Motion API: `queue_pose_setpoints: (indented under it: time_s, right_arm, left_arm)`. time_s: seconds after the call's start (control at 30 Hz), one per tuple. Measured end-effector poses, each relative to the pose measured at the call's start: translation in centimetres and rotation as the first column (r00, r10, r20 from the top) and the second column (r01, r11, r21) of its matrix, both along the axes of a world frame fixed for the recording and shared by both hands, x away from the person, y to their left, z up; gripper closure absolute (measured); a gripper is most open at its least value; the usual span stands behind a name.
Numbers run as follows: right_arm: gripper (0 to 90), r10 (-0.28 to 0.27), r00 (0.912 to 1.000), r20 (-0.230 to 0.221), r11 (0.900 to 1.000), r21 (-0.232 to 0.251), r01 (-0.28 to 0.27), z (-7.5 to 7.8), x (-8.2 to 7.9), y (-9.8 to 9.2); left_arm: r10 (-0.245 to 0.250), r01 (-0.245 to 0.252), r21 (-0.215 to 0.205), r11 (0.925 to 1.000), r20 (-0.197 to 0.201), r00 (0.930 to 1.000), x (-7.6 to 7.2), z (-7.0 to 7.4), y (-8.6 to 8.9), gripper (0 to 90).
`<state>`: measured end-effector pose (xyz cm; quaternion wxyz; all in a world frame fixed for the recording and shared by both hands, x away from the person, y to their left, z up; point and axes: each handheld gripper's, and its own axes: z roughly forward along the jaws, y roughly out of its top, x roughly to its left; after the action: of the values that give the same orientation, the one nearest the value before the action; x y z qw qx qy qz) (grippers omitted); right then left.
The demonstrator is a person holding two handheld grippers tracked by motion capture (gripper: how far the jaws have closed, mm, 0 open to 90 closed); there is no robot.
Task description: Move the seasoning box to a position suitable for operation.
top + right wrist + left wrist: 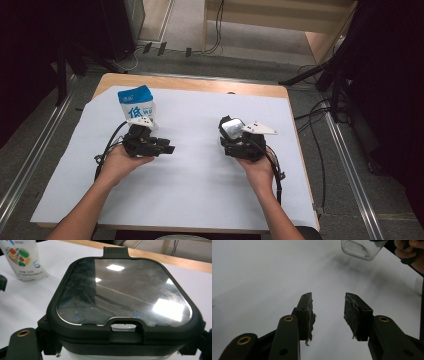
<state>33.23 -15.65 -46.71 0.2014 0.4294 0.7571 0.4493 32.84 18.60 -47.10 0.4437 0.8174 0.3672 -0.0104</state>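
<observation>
The right gripper (pixel 234 131) holds a clear square jar (pixel 124 315) with a black-rimmed mirror lid, at about 3 o'clock on the white sheet (pixel 200 190); its jaws clamp the body just under the lid. The jar looks like glass: stiff, smooth, slippery, likely heavy and breakable, so a grip low on the flat walls seems safer than on the lid. The left gripper (pixel 328 315) stands parted with nothing between its pads. A soft blue-topped pouch (pixel 136 104) stands at 11 o'clock, just beyond the left gripper
</observation>
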Motion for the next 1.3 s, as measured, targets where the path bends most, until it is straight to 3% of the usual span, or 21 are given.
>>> queue_pose_setpoints:
  time_s: [0.13,0.27,0.4,0.63,1.23,1.3]
  right_arm:
    - [15.5,0.022,0.9997,-0.006,1.0,0.012,-0.022,-0.5,-0.1,1.3]
    - [15.6,0.049,0.9988,-0.004,0.999,-0.009,-0.049,-1.0,-0.1,2.8]
    - [15.6,0.071,0.9975,-0.002,0.997,-0.015,-0.071,-1.4,0.0,4.1]
    - [15.6,0.103,0.9947,-0.007,0.994,-0.026,-0.103,-2.0,0.2,5.6]
    - [15.6,0.116,0.9931,-0.016,0.993,-0.032,-0.117,-3.5,1.3,7.9]
    - [15.6,0.121,0.9926,0.002,0.992,-0.039,-0.121,-3.6,1.3,8.0]
  left_arm:
    - [-0.002,0.002,0.025,0.9997,0.014,0.9999,-0.1,0.0,0.0,60.9]
    - [0.006,-0.006,0.053,0.9986,0.017,0.9998,-0.2,0.0,0.0,59.2]
    - [0.016,-0.016,0.021,0.9996,-0.005,0.9999,-0.3,0.0,0.2,55.7]
    - [0.014,-0.014,0.031,0.9994,0.007,0.9999,-0.7,-0.1,0.3,54.2]
    - [0.024,-0.024,0.045,0.9987,0.004,0.9997,-1.4,-0.5,0.9,51.0]
    - [0.024,-0.024,0.045,0.9987,0.001,0.9997,-1.4,-0.5,0.8,50.8]
